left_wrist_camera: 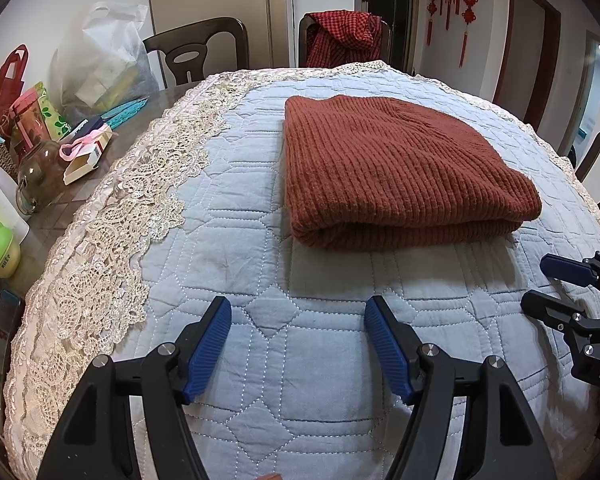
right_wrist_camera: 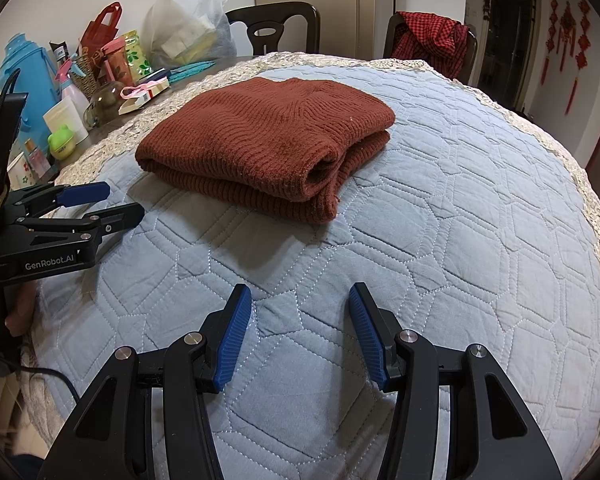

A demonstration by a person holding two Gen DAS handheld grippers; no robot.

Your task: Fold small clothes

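Two grippers hang over the near edge of the quilt (left_wrist_camera: 220,208), both with jaws apart and nothing between them: the left gripper (left_wrist_camera: 298,340) wide, the right gripper (right_wrist_camera: 300,334) somewhat narrower. One folded sweater (right_wrist_camera: 260,140) lies mid-quilt, well apart from both, nearer the far edge

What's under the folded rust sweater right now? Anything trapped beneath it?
The folded rust sweater lies directly on the blue quilted cover, which shows all around it. Nothing sticks out from beneath. The patch of cover under the sweater and the inside of its folds are hidden.
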